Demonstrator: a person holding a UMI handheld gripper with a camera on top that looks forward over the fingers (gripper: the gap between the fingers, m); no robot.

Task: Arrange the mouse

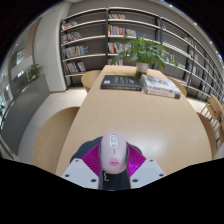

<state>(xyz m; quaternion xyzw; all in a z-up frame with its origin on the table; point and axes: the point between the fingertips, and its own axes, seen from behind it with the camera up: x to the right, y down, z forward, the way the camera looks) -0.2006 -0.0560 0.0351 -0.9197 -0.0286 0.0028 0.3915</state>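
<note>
A white computer mouse (pixel 113 151) with a pink mark near its rear sits between my two fingers, their magenta pads (pixel 92 158) pressing on both its sides. My gripper (pixel 113 160) is shut on the mouse and holds it over the near end of a long light wooden table (pixel 120 115). I cannot tell whether the mouse touches the tabletop.
At the table's far end lie a dark keyboard (pixel 121 83) and a stack of books (pixel 160 85), with a potted plant (pixel 146 52) behind them. Bookshelves (pixel 100 40) line the back wall. Chairs (pixel 210 112) stand at the table's right side.
</note>
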